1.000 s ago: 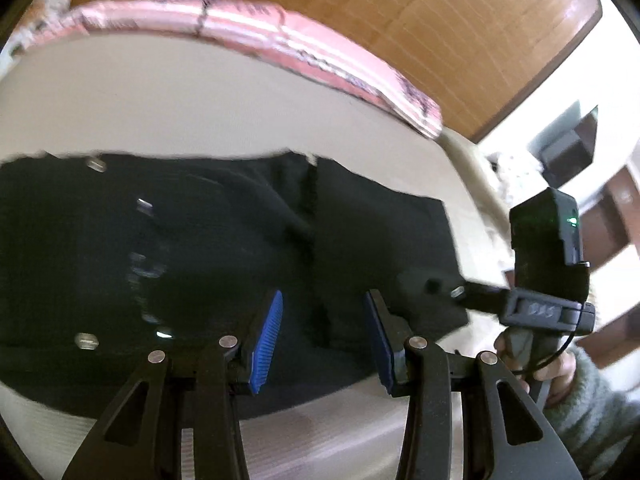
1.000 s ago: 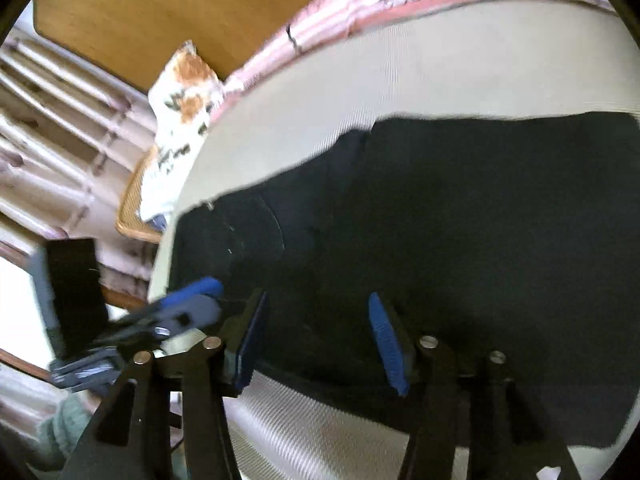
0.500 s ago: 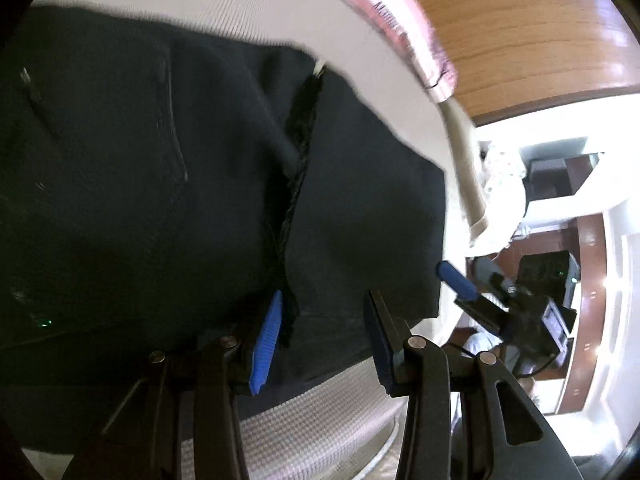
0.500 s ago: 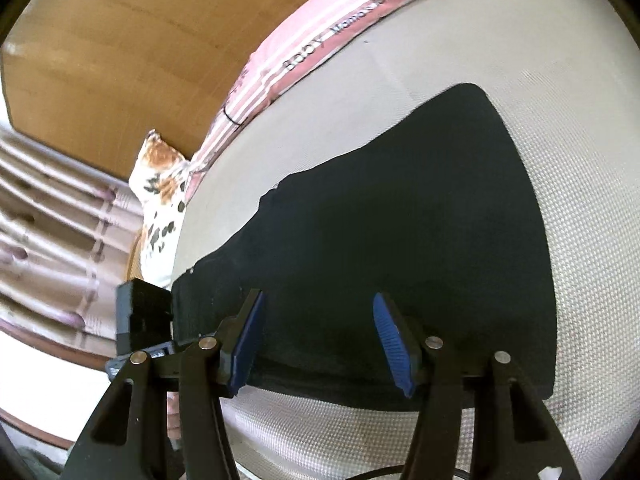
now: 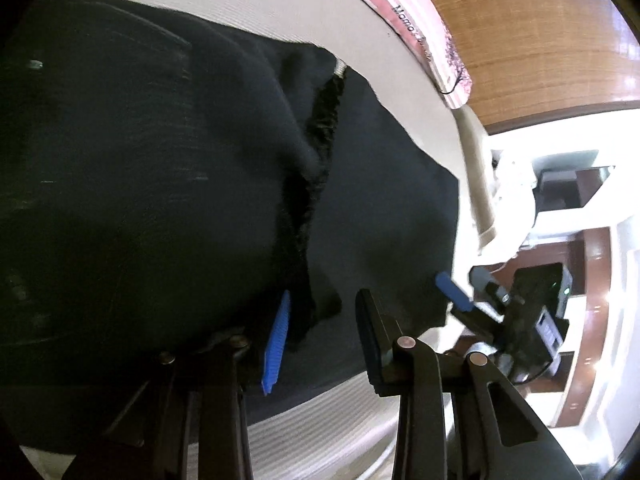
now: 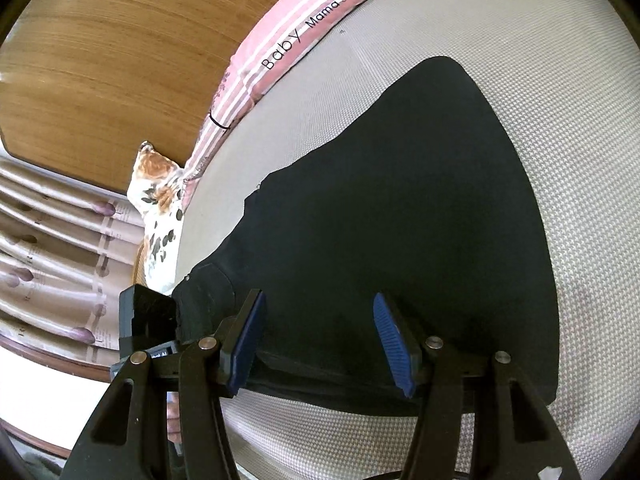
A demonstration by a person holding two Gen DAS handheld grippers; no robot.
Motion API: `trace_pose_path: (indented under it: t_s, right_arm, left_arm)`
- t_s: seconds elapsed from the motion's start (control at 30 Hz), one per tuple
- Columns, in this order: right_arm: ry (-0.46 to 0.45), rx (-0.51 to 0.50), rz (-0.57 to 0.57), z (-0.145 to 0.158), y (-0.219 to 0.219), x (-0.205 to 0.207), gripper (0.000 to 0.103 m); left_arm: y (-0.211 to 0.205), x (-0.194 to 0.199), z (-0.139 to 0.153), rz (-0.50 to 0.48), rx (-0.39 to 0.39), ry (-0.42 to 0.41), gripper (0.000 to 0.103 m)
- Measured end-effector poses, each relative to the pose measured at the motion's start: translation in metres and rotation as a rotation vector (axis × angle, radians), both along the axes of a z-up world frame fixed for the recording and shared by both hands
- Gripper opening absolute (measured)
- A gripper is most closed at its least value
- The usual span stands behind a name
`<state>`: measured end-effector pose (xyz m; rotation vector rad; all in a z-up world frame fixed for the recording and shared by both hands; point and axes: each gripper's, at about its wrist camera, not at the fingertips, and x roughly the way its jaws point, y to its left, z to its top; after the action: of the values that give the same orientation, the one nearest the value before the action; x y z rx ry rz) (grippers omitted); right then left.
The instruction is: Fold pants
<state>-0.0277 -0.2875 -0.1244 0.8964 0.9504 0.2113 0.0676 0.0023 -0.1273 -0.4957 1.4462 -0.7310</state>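
Black pants (image 5: 168, 168) lie spread flat on a cream bed cover (image 5: 304, 436); a frayed seam edge (image 5: 316, 184) runs down them toward my left gripper (image 5: 322, 336). Its jaws are closing just above the cloth, with that frayed edge beside the blue left pad (image 5: 275, 346); the pads are not pressing on it. Off the pants' right end hovers my right gripper (image 5: 468, 286). In the right wrist view the pants (image 6: 380, 220) taper to the far leg end, and my right gripper (image 6: 320, 344) stands open over their near edge. The left tool's black housing (image 6: 146, 316) sits at the left.
A pink striped bumper (image 6: 288, 40) with lettering lines the bed's far side below a wooden headboard (image 6: 112, 60). A floral pillow (image 6: 160, 200) and curtains (image 6: 48, 260) stand beyond the bed's left end. The mattress corner (image 5: 476, 184) drops off toward a room with dark wood furniture.
Both views have rolled. My left gripper sank closer to the pants and its jaws narrowed. My right gripper slid sideways along the near edge, so the leg end now shows.
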Motion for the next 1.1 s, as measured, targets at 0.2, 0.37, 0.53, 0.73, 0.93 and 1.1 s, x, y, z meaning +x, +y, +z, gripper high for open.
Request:
trace_pose_path:
  t_s: [0.2,0.37,0.53,0.73,0.93,1.1]
  right_arm:
    - [0.009,0.008,-0.001,-0.004,0.002,0.002,0.055]
    - [0.013,0.001,0.007,-0.005,0.005,0.004,0.055]
    - [0.027,-0.024,-0.007,-0.007,0.003,0.004,0.055]
    - [0.047,-0.103,-0.012,-0.003,0.0,-0.001,0.053]
    - [0.074,-0.215,0.027,-0.003,0.009,-0.004,0.056]
    - [0.093,-0.257,0.054,-0.009,0.014,-0.002,0.056]
  left_arm:
    - [0.007,0.0,-0.004,-0.009,-0.01,0.002,0.035]
    - [-0.016,0.01,-0.01,-0.034,-0.054,0.004,0.035]
    - [-0.032,0.015,-0.005,-0.049,-0.022,-0.04,0.009]
    - [-0.028,-0.008,0.032,-0.059,0.021,-0.207,0.006]
    - [-0.021,-0.026,0.025,-0.108,0.146,-0.246,0.006]
    - [-0.024,-0.021,0.007,-0.093,0.195,-0.236,0.009]
